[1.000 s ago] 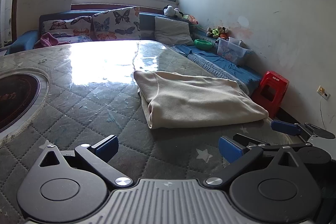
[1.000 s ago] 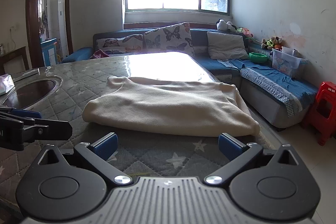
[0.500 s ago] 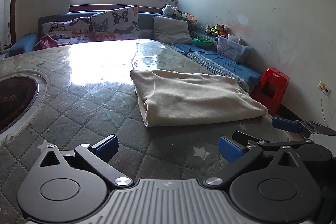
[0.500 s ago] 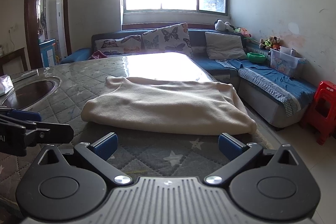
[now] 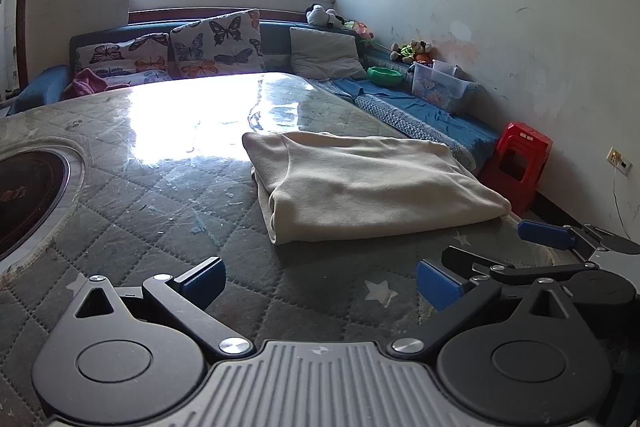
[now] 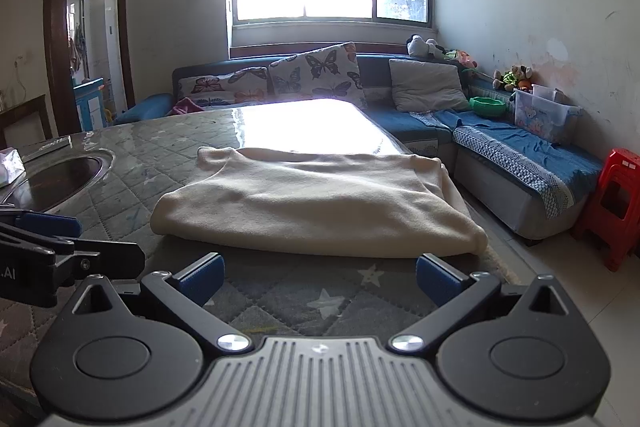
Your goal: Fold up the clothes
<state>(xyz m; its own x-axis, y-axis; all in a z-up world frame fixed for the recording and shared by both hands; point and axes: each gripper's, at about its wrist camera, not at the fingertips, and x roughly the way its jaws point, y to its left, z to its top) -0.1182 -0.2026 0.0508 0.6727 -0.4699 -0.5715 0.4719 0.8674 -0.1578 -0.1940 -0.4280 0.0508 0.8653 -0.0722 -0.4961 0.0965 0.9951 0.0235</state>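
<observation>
1. The surface (image 5: 132, 211), quilted under a glossy clear cover, carries one cream garment (image 5: 372, 187) lying folded toward its right side, close to the right edge. It already looks like a compact rectangle, so I judge the task late: either one more fold or simply tidying.
2. The garment's doubled, rounded edge faces the left tool (image 5: 320, 279), and a long soft edge faces the right tool (image 6: 318, 277). For a further fold, I would bring both tools to the two near corners, pinch all layers together, and carry them over evenly so the stack does not skew.
3. Both tools stand with jaws wide apart, holding nothing, low over the surface and just short of the garment without touching it. Each shows at the edge of the other's view.
4. The slick cover may let the cloth slide; lifting rather than dragging seems wiser.
5. Hard to make out: window glare washes out the far part of the surface, so the garment's far edge is poorly defined in the right wrist view. How many layers it has, and where sleeves or collar lie, cannot be told.
6. The round inset (image 5: 28, 195) at the left is cut off by the frame, and the person's hands are not visible.
</observation>
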